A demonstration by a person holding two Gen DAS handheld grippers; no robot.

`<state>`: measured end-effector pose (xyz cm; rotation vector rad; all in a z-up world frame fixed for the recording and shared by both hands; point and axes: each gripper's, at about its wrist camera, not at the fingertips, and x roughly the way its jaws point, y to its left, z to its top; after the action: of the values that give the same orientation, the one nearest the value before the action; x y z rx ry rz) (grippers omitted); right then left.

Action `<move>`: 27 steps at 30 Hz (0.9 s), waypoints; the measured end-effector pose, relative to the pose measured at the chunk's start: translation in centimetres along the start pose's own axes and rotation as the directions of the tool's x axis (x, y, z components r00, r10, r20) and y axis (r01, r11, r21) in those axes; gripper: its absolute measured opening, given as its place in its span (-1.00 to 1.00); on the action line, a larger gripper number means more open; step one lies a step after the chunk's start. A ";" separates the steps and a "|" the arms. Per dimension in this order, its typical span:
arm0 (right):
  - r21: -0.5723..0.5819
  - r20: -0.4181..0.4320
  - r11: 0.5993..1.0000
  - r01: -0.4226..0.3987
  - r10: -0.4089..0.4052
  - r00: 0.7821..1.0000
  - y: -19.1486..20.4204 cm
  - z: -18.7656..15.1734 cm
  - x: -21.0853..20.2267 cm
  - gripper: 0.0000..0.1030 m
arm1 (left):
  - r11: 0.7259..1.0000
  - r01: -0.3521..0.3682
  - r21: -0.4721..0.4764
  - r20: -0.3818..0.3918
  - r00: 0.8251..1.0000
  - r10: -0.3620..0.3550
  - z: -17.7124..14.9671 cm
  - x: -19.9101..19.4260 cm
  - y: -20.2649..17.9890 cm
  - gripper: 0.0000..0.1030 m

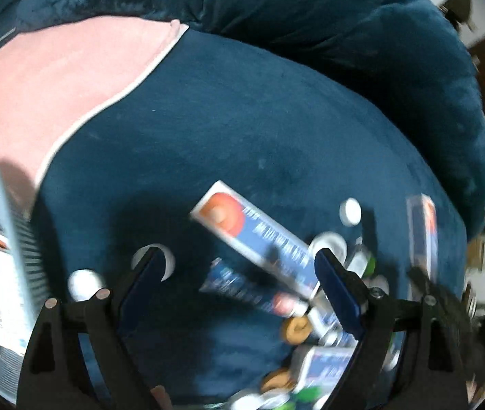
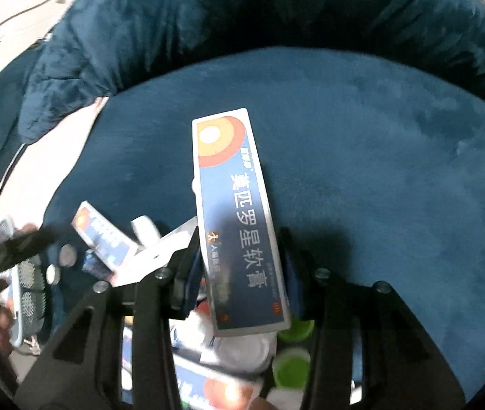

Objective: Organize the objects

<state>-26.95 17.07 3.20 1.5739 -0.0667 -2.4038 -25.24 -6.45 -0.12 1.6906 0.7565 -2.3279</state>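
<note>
On the blue velvet seat [image 2: 379, 171], the right claw [image 2: 242, 259] holds a blue ointment box [image 2: 235, 218] raised above the heap, so pickup looks done. Next it needs carrying to the pale basket [image 1: 6, 239]. The left claw [image 1: 239, 273] hangs wide and empty. Motion blur hides the small caps and tubes.

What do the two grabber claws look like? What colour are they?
Both are black plastic with triangle-shaped cut-outs in the frames and round silver screws at the joints. The left gripper has flat dark blue pads lining its fingers. The right gripper has the same blue pads. No cables or sleeves show.
</note>
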 end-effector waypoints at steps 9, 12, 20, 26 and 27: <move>-0.021 0.042 0.998 -0.053 0.054 0.998 0.6 -1.8 -2.9 -0.19 | 0.990 -0.135 -0.031 -0.116 0.985 0.130 1.3 6.7 -2.5 0.68; -0.013 0.042 0.997 -0.075 0.075 0.996 0.6 -2.3 -3.1 -0.19 | 0.992 -0.129 0.010 -0.123 0.984 0.129 1.0 7.5 -2.8 0.22; -0.004 0.024 0.997 -0.083 0.083 0.996 1.2 -3.3 -2.5 -0.19 | 0.974 -0.026 0.225 -0.049 0.998 0.038 -0.9 3.3 -4.5 -0.11; -0.028 0.026 0.997 -0.077 0.078 0.997 2.9 -4.0 -3.8 -0.19 | 0.967 0.029 0.251 -0.030 0.999 -0.022 -1.6 -0.8 -3.2 -0.16; -0.030 0.029 0.997 -0.076 0.077 0.997 3.1 -4.2 -4.0 -0.19 | 0.966 0.033 0.255 -0.021 0.999 -0.028 -1.9 -1.9 -2.7 -0.16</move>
<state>-21.01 15.51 5.64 1.4953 -0.0960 -2.3588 -24.15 -3.48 2.03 1.8117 0.5049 -2.5278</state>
